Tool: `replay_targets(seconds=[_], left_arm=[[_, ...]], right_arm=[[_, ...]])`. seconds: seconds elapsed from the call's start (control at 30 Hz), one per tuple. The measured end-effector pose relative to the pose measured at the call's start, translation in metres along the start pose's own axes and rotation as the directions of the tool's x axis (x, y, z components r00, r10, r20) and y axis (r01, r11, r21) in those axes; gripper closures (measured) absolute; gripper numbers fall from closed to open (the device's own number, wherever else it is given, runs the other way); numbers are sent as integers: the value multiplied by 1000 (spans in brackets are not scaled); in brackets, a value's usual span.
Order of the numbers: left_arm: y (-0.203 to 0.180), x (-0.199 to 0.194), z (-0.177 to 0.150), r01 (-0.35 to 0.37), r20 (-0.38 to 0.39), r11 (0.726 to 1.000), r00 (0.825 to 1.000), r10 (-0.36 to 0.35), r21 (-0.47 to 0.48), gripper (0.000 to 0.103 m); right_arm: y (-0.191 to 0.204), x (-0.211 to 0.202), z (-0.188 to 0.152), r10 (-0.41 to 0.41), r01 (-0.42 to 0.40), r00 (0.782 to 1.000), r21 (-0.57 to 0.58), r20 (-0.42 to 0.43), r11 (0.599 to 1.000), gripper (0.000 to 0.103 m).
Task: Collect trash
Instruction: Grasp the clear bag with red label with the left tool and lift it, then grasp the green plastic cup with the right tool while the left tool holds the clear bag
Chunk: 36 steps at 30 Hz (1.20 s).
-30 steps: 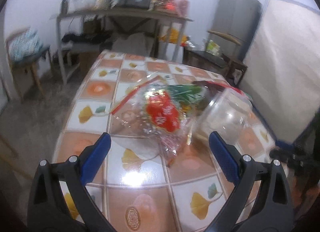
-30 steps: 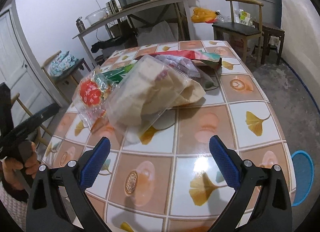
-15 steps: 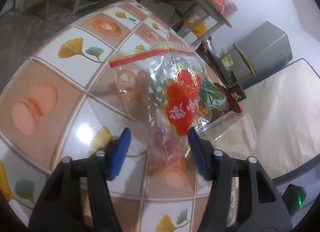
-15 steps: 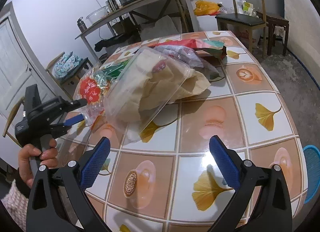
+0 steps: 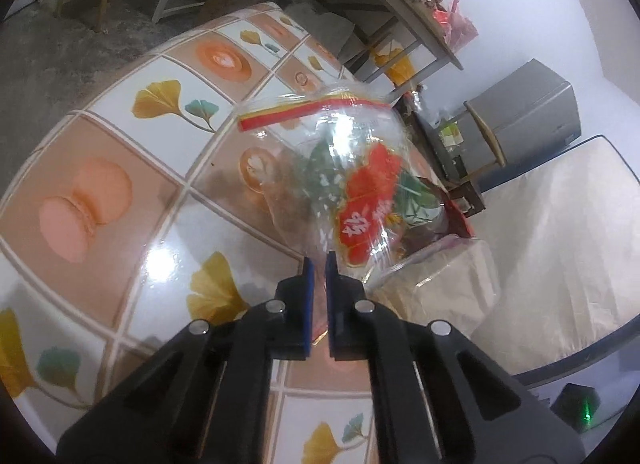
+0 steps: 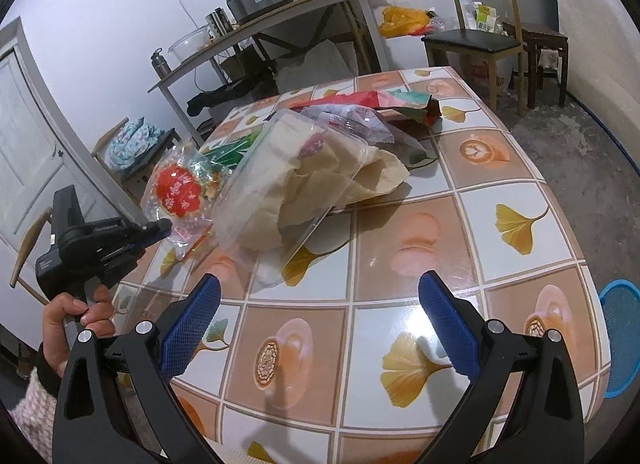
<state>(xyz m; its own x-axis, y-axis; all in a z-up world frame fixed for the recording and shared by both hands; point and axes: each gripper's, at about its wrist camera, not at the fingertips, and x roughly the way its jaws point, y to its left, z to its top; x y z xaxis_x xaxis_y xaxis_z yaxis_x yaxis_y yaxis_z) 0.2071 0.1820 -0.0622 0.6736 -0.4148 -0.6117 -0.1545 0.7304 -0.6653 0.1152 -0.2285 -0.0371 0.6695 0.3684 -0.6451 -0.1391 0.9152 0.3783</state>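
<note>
The left tool (image 5: 319, 264) is pinching its blue pads almost fully together on the near edge of the clear printed bag (image 5: 352, 188), the one with the red label and the red zip strip; a fold of the film is lying between the pads, so the bag is looking caught rather than merely touched. In the right wrist view the same tool (image 6: 160, 229) is reaching in from the side, held by the person's hand (image 6: 76, 320), with its tip at the bag's lower corner. The right tool (image 6: 320, 320) is hanging wide open and empty over the near part of the desk (image 6: 516, 192), well apart from the litter. Judging by how things are lying, the collecting is only beginning: the bag is resting on the tiled cloth, not yet lifted. Just beside it, touching, the clear plastic container (image 6: 288, 180) stuffed with crumpled brown paper (image 6: 376, 176) is waiting, and beyond that a red and green wrapper (image 6: 376, 102) and some thin film are lying untouched. A blue bin (image 6: 620, 336) is showing on the floor off the desk's right edge, possibly where the trash is going, though that is a guess.
</note>
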Motion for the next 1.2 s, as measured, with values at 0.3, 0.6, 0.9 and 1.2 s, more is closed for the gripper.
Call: replay_targets(seconds=[0.3,0.6,0.9,1.2], left_arm=[[-2,-71,-5,25,-95,992,995,-13,123,101],[8,-74,-29,26,-272,968,961,44,250,98],[6,-44,-39,-2,-245,957,966,76,290,98],[12,-37,-41,-53,-208,934,969,134,352,97]], right_arm=[[3,-19,-1,-10,11,999,-16,34,1000,6],[-6,-25,1,27,-28,999,32,30,999,6],[-27,8,23,193,-192,981,202,15,960,7],[-44,62,37,285,-275,958,342,21,898,17]])
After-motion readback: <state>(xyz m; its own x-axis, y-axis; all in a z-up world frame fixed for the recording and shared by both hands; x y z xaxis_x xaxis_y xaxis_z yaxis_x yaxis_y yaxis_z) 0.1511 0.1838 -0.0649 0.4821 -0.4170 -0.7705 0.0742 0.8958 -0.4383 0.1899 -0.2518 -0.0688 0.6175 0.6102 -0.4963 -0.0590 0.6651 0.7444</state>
